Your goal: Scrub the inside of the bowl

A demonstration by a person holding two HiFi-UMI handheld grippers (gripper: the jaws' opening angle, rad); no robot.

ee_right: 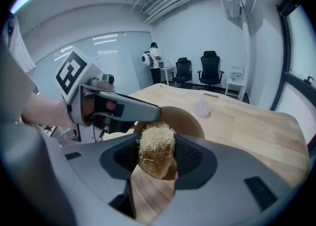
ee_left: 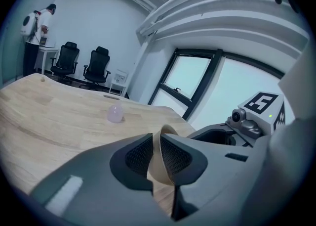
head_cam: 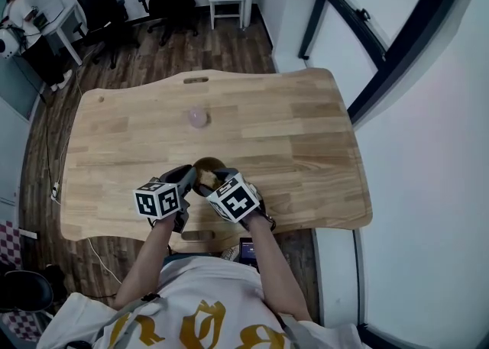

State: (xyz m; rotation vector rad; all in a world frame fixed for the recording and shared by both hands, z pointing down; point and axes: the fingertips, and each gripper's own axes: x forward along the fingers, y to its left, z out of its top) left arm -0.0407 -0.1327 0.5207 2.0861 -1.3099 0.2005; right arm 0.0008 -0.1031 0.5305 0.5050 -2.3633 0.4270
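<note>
Both grippers meet at the bowl (head_cam: 208, 165) by the near edge of the table (head_cam: 306, 134): your left gripper (ee_left: 159, 152) pinches the rim between nearly closed jaws to steady it, so your right gripper (head_cam: 223, 179), clamped on the fibrous scrubber (ee_right: 157, 148), can angle down into the inside.

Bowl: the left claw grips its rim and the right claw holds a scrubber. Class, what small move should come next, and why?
Probably ease the right claw down and forward so the scrubber presses on the inner wall of the bowl. The scrubber is clamped in that claw just at the near edge, and the left claw is shut on the rim, steadying it.
</note>
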